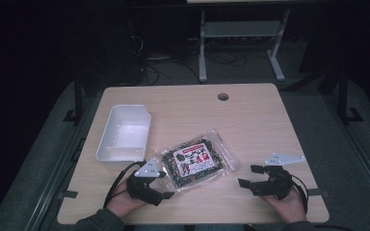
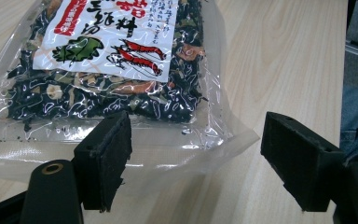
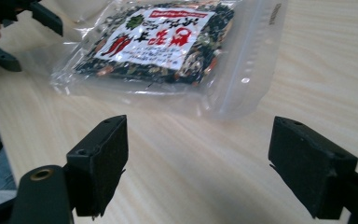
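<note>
**Grippers close in on a sealed food bag**

Pale wooden tabletop [image 1: 255, 120] fills mid-frame, dark room behind. A clear plastic bag of dark dried food with a white printed label [image 1: 195, 161] lies at centre, beside a white rectangular plastic tub [image 1: 124, 132] at left. The left gripper [image 1: 166, 185], jaws apart, straddles the bag's lower corner; the right gripper [image 1: 247, 175], also apart, waits nearby. Closing on the corner seems next. Label text is unreadable.

This looks like a lab or test room, not a home. Beyond the left gripper [image 1: 158, 188] and the right gripper [image 1: 248, 176] stands a plain wooden table [image 1: 250, 120] with a round cable hole [image 1: 223, 96], on grey carpet floor [image 1: 318, 115]. Farther beyond them, in the dark, loose cables [image 1: 173, 65] lie on the floor beside a white metal frame [image 1: 241, 36].
</note>
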Motion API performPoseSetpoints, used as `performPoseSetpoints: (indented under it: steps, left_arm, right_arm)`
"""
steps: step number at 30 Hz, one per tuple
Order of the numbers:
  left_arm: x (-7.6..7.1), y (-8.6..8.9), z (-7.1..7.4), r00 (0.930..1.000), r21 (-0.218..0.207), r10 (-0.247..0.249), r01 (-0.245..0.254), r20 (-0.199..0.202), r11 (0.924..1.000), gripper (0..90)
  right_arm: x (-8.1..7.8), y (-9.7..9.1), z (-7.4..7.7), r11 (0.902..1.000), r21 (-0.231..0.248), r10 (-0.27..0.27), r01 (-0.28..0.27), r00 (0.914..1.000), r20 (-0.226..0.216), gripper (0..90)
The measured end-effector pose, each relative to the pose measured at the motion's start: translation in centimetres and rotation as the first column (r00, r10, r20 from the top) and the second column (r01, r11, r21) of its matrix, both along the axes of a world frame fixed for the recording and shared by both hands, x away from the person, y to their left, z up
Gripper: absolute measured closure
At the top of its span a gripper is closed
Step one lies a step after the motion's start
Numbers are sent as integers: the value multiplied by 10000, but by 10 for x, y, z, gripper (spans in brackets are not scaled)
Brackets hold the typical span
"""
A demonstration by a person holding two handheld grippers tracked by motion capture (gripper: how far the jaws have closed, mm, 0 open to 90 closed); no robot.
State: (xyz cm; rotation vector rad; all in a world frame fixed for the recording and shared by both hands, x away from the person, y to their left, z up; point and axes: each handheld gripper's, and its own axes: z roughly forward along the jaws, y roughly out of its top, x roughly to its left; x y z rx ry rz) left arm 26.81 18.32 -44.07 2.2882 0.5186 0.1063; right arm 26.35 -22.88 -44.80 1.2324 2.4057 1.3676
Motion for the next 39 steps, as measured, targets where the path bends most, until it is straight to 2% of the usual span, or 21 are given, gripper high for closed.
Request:
performPoseSetpoints:
  steps: [8, 13, 18, 22, 24, 25, 33, 39]
  left_arm:
    - [2, -1, -1, 10000, -19, 12, -12, -6, 10000, 239]
    - [2, -1, -1, 10000, -50, 1, -1, 2, 10000, 247]
    - [2, -1, -1, 10000, -53, -9, 9, -5, 10000, 247]
    - [2, -1, 0, 10000, -31, -46, 46, 22, 10000, 247]
    - [1, 0, 0, 10000, -37, -40, 40, 30, 10000, 247]
    - [1, 0, 0, 10000, -39, -31, 31, 30, 10000, 247]
    - [1, 0, 0, 10000, -41, -79, 79, 48, 10000, 247]
    - [1, 0, 0, 10000, -59, -88, 88, 43, 9999, 247]
  right_arm:
    - [16, 0, 3, 9990, -121, -430, 428, 9989, -201, 200]
    - [29, 0, 2, 9975, -57, -702, 700, 9958, -594, 249]
    - [43, 8, -4, 9952, -162, -974, 962, 9886, -1151, 307]
    - [47, 13, -8, 9943, -344, -1046, 1005, 9835, -1479, 320]
    - [49, 14, -10, 9939, -273, -1097, 1066, 9799, -1666, 329]
    - [51, 15, -12, 9934, -158, -1144, 1134, 9751, -1902, 336]
    - [56, 17, -20, 9916, 75, -1235, 1291, 9626, -2413, 421]
    - [59, 19, -23, 9914, 206, -1201, 1294, 9598, -2536, 469]
